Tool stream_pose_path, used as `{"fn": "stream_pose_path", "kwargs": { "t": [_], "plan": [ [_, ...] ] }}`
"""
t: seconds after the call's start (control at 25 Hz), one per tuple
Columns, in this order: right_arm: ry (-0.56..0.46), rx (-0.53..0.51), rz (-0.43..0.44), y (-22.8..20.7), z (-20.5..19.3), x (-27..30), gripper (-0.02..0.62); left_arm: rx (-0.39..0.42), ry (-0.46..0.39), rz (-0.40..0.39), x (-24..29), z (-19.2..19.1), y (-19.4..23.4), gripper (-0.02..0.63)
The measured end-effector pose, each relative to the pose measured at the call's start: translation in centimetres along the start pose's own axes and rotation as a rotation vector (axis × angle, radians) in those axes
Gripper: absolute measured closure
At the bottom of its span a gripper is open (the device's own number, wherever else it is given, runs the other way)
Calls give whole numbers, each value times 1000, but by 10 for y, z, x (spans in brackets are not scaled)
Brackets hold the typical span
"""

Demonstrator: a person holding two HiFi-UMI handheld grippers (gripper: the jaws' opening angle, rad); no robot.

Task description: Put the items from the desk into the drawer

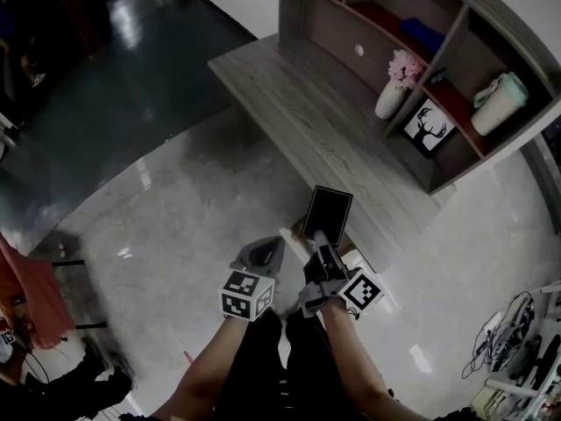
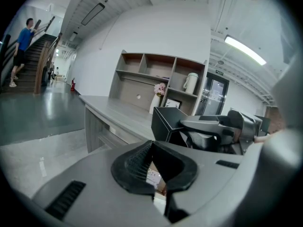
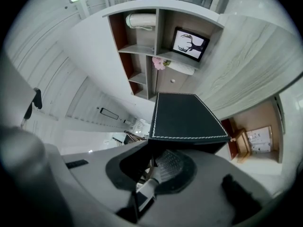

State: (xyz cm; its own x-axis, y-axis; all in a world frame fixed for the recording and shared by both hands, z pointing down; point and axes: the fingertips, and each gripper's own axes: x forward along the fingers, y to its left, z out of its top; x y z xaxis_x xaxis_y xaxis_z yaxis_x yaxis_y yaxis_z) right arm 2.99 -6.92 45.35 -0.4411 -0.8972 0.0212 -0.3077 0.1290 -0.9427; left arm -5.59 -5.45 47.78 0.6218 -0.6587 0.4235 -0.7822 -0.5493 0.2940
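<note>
A black box with stitched edges (image 1: 327, 215) hangs in front of the grey wooden desk's (image 1: 298, 103) near edge, with my right gripper (image 1: 320, 240) shut on its near end. The right gripper view shows the box (image 3: 187, 117) sticking out past the jaws of that gripper (image 3: 156, 148). Beyond it is an open drawer (image 3: 246, 126) with a brown inside and a white sheet (image 3: 259, 135) in it. My left gripper (image 1: 272, 246) hovers just left of the box, shut and empty. In the left gripper view the pads (image 2: 137, 162) meet, and the box (image 2: 165, 122) shows to the right.
A shelf unit on the desk's back holds a vase of pink flowers (image 1: 399, 82), a framed deer picture (image 1: 429, 125), a white pot (image 1: 500, 103) and a blue item (image 1: 422, 33). Cables (image 1: 517, 340) lie on the floor at the right. A person (image 2: 21, 46) climbs distant stairs.
</note>
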Motion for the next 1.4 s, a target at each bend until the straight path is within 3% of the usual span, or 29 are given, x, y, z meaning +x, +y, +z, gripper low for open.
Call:
{"fn": "stream_pose_path", "kwargs": {
  "t": [0.64,1.0,1.4],
  "plan": [
    [-51,165,-95,-40,-39,-30,558,-11,46,-12,2,-27,5,595],
    [-107,312,-144,-62,-59,-41,558,-12,70,-22,3,-41,9,595],
    [-164,356,-188,-95,-59,-46,558,19,102,-68,27,-58,12,595]
  ]
}}
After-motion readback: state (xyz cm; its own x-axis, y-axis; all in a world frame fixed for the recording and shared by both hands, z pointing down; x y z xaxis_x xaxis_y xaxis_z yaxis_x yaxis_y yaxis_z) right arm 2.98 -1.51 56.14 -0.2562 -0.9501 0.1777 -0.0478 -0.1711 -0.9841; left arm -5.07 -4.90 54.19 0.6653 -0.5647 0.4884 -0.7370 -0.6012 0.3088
